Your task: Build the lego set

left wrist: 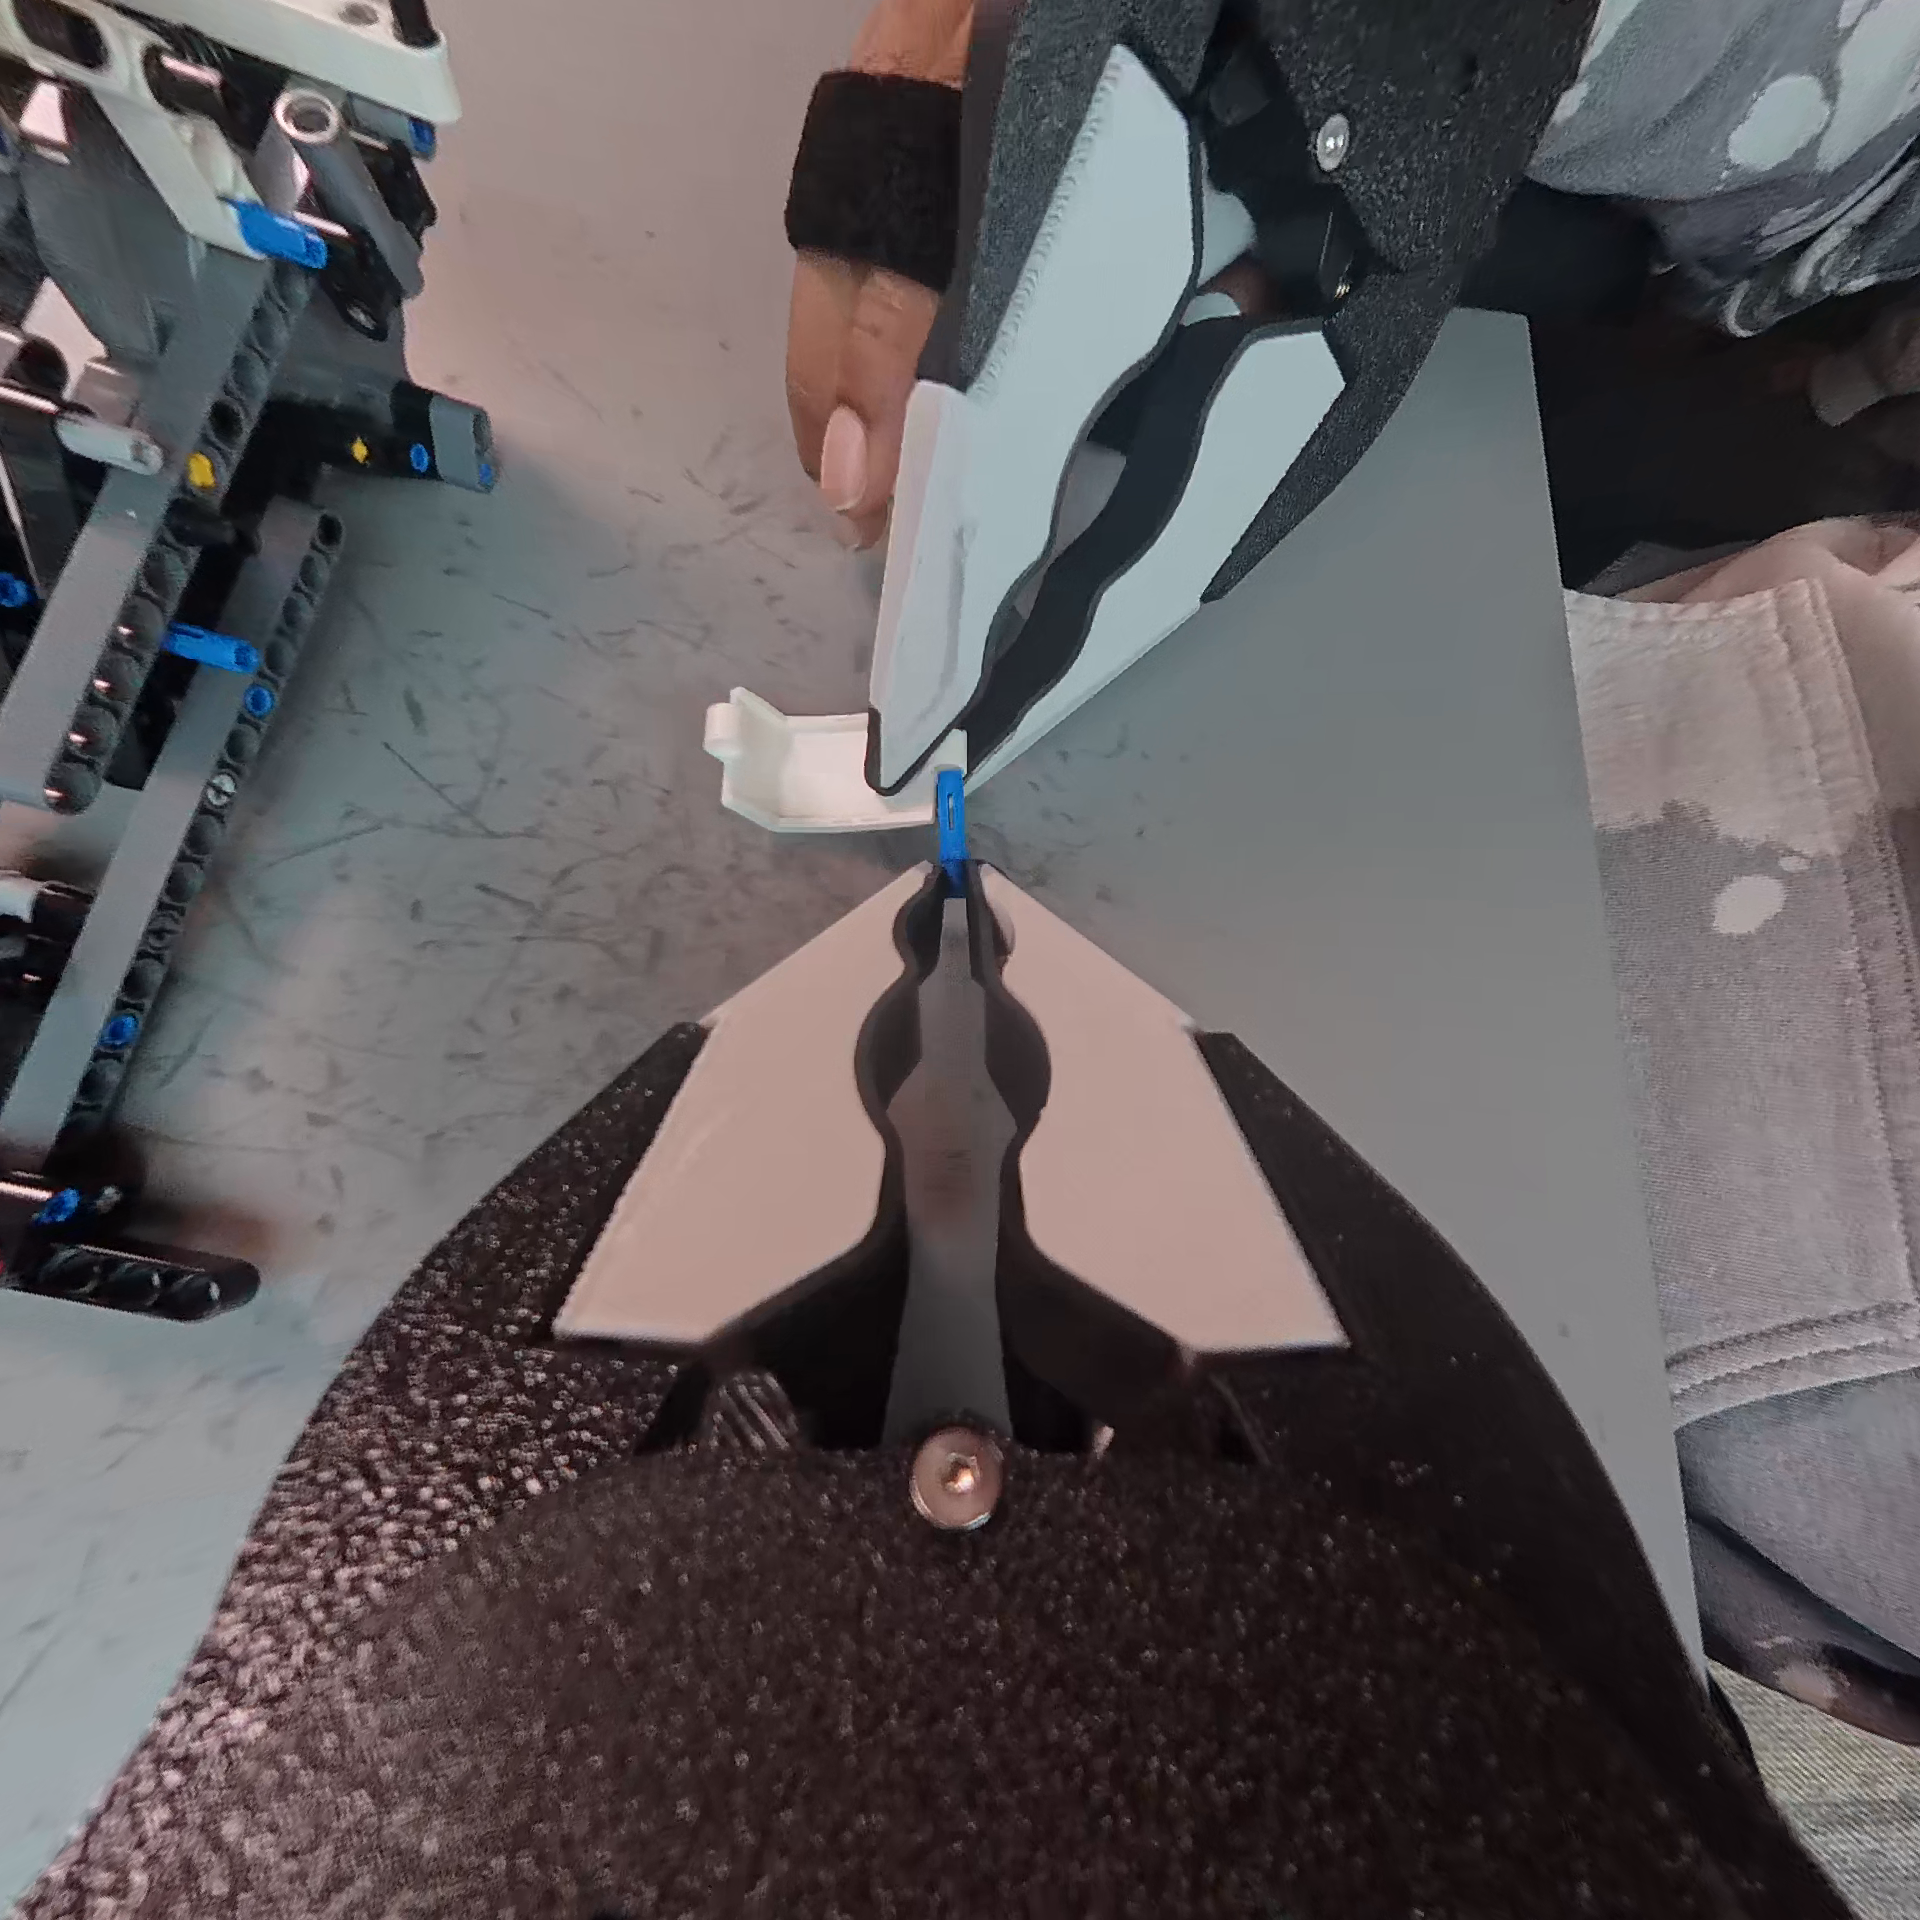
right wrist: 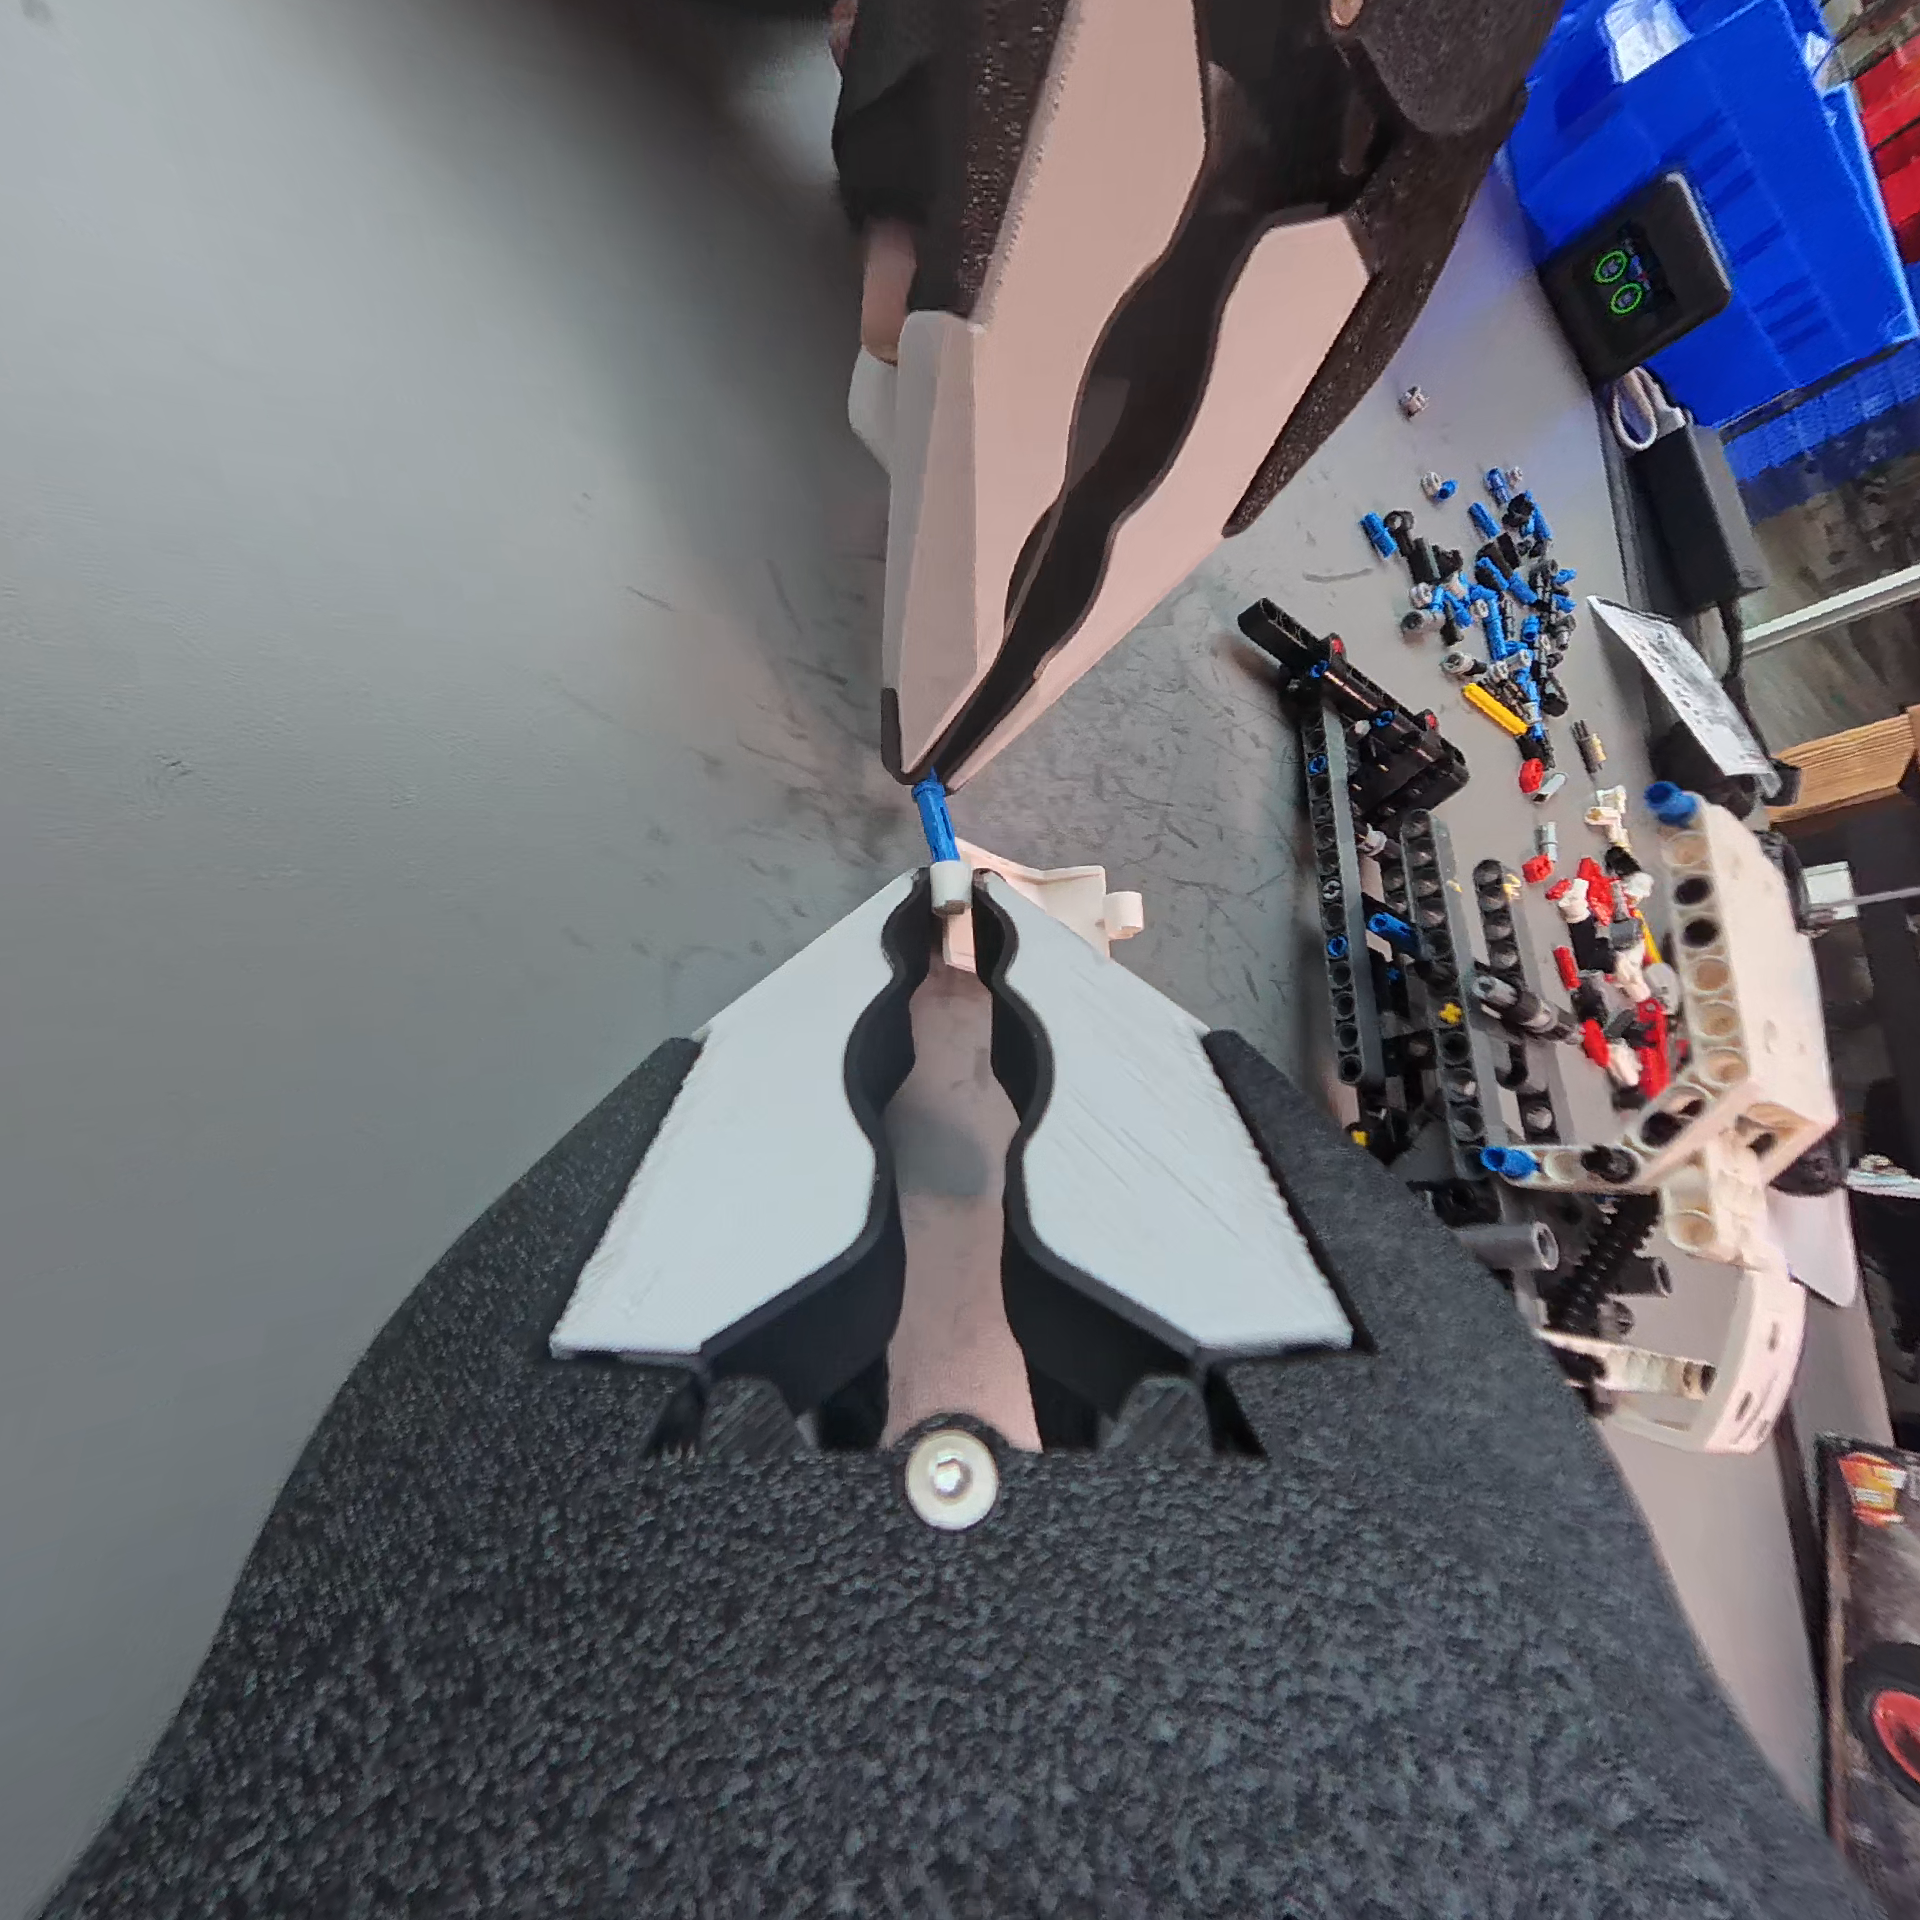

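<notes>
Two hand-held grippers meet tip to tip above the surface (left wrist: pixel 540 582), and between them we have one joint to make. Our left hand-held gripper (left wrist: pixel 954 883) is pinched tight on the lower end of a blue pin (left wrist: pixel 950 826); our right hand-held gripper (right wrist: pixel 951 896) is clamped on a white angled panel piece (left wrist: pixel 800 774), gripping it at the small socket where the pin enters. In the left wrist view the right tool comes in from 12 o'clock, with the panel sticking out toward 9 o'clock of its tips; in the right wrist view the left tool (right wrist: pixel 928 777) likewise descends from 12 o'clock, the pin leaning slightly toward 11.

We judge the step to be seating the pin in the panel's hole. To do it well, we should first take out that slight lean so pin and hole share one axis, then push straight along it with steady pressure, holding the panel rigid rather than letting it pivot in the grip. How deep the pin already sits we cannot tell.

Farther out, the half-built model (right wrist: pixel 1621 1049) of grey, black and white beams lies at 3 o'clock in the right wrist view, with loose parts (right wrist: pixel 1496 592) scattered beyond it at about 2 o'clock.
</notes>
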### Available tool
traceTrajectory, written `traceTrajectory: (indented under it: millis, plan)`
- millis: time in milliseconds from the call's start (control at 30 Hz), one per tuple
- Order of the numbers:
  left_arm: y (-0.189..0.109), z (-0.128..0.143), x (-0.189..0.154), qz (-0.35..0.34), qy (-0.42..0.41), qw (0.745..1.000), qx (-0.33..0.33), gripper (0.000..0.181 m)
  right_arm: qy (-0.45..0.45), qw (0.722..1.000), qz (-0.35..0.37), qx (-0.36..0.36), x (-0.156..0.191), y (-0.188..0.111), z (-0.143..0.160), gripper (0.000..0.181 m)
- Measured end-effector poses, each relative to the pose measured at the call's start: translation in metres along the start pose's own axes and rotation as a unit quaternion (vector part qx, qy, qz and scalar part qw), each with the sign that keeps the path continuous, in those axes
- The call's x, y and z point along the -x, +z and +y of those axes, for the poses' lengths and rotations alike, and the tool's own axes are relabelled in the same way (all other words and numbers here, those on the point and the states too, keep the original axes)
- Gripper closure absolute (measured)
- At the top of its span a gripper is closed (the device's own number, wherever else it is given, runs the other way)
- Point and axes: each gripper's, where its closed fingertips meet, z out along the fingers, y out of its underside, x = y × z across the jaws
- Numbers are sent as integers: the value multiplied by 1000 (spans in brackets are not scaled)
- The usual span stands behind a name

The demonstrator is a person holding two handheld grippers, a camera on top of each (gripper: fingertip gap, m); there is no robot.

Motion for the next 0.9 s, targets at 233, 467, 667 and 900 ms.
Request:
traceTrajectory:
  millis: [233,467,667,900]
  plan:
    - [-2,-1,-1,28,-45,999,-2,178,-84,996,29,23,0,0,-1,175]
    - [-3,-4,2,41,-91,995,-23,178,-94,995,36,21,0,0,-1,175]
    - [2,-2,1,9,-48,999,-10,179,-70,997,29,20,0,0,0,175]
    - [2,-2,-2,5,-14,1000,-9,179,-90,996,17,19,4,-3,-1,175]
